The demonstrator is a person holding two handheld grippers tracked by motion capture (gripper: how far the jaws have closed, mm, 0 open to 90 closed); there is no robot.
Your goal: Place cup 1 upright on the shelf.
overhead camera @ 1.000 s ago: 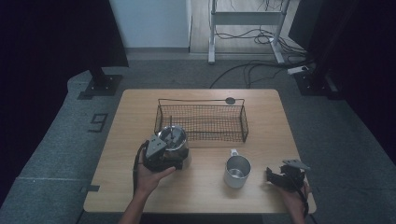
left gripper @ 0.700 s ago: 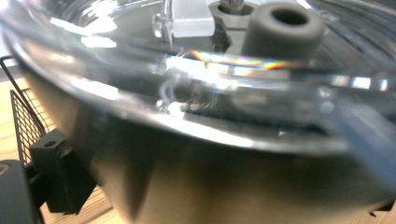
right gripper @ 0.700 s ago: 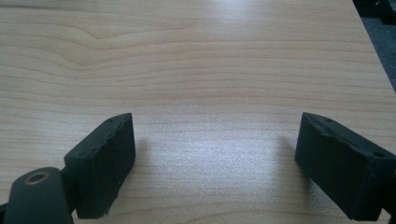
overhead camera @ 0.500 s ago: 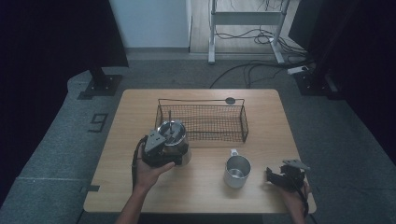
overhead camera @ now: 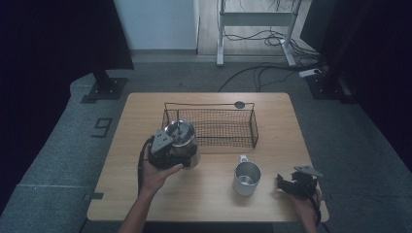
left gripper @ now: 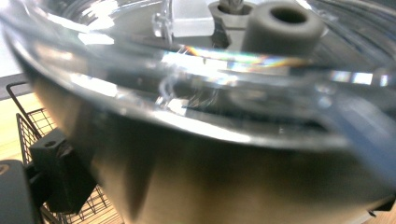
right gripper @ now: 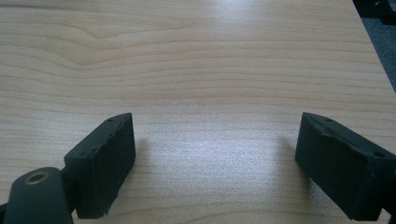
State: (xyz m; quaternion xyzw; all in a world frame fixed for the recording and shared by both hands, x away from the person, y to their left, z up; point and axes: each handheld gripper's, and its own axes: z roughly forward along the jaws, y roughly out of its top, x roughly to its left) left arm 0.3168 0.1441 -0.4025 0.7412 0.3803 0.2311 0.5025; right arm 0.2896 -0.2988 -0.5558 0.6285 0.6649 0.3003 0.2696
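Looks like a lab / recording studio, not a home. One bare wooden table (overhead camera: 145, 204) stands alone on grey carpet (overhead camera: 58, 160), w/ black curtains at 9 and 3 o'clock. At 12 o'clock a metal rack frame (overhead camera: 255, 19) and loose cables (overhead camera: 265, 73) on the floor; a stand base (overhead camera: 104, 90) at 10 o'clock. Tape mark "9" (overhead camera: 103, 127) on the carpet.

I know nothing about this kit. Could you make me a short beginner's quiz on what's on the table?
1. True or false: the right hand-held gripper has its jaws wide apart over bare table.
2. What does the left hand-held gripper hold: A a lidded metal pot, B a book, C a plate?
3. Which thing stands between the two hands?

Key: 1 true. 2 A. 3 the metal mug, in front of the wire basket.
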